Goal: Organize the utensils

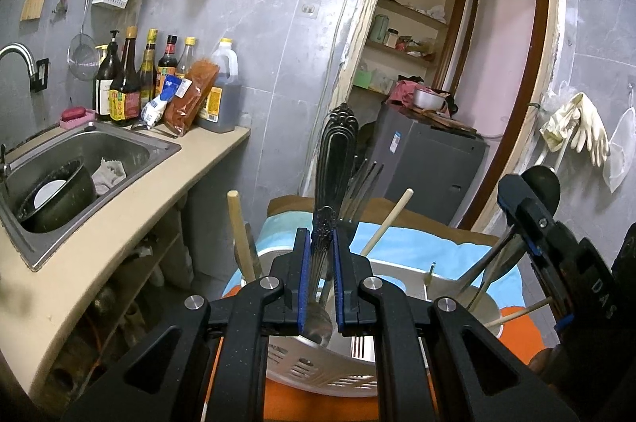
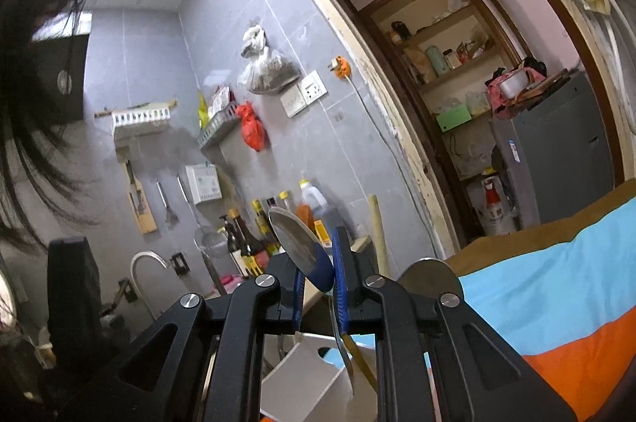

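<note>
Both jaws clamped, one spoon in each, above the utensil basket.

From the left wrist view I read the left gripper (image 1: 321, 247) with its jaws clamped on the ornate dark-handled spoon (image 1: 334, 159); the handle stands upright toward 12 o'clock and the bowl hangs toward 6 o'clock, inside the white basket (image 1: 318, 370). The basket rests on the blue and orange cloth (image 1: 417, 247). Wooden chopsticks (image 1: 387, 223) lean out of the basket toward 1 o'clock. The right gripper (image 1: 520, 223) shows at 3 o'clock. From the right wrist view I read the right gripper (image 2: 320, 263) with its jaws clamped on the neck of the steel spoon (image 2: 298, 243), bowl raised toward 11 o'clock, handle pointing to 6 o'clock over the basket. The sink (image 1: 131, 159) sits in the desk (image 1: 119, 235) at 9 o'clock.
</note>
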`<state>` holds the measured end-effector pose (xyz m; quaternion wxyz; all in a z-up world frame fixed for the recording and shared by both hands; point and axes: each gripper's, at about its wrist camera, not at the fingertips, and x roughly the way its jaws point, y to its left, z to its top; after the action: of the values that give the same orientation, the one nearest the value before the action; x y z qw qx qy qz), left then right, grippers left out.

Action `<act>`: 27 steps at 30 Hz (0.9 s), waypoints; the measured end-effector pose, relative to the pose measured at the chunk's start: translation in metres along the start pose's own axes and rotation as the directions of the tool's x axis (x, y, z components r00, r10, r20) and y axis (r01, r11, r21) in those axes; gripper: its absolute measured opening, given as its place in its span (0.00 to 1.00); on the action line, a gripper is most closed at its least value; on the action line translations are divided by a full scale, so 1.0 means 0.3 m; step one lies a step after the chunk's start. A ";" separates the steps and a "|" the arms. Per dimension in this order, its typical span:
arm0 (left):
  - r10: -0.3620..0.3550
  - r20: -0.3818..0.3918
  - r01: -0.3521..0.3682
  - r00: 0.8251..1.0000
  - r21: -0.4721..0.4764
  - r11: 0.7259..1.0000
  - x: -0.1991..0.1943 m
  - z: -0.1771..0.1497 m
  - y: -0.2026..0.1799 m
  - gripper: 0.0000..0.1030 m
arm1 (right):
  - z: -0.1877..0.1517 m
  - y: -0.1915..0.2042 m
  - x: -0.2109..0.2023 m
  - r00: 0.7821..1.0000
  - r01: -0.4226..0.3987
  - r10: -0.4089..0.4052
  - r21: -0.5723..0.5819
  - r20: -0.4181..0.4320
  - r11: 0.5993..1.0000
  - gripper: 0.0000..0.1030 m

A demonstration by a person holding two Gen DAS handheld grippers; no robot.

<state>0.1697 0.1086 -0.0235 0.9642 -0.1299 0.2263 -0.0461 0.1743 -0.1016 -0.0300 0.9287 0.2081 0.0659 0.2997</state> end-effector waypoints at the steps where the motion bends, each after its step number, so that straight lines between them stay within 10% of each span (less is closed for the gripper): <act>1: -0.002 -0.002 0.002 1.000 -0.002 1.000 0.003 0.002 -0.001 0.07 | -0.002 0.001 0.003 1.000 0.004 -0.004 -0.007 -0.009 1.000 0.13; 27: -0.020 0.046 0.019 0.999 0.029 0.999 -0.124 0.060 -0.172 0.50 | 0.167 -0.022 -0.155 0.991 0.089 -0.098 -0.108 -0.087 0.990 0.50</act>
<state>0.1431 0.0685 0.0219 0.9705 -0.1194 0.2020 -0.0557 0.1523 -0.1511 0.0123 0.9473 0.1422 0.1026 0.2681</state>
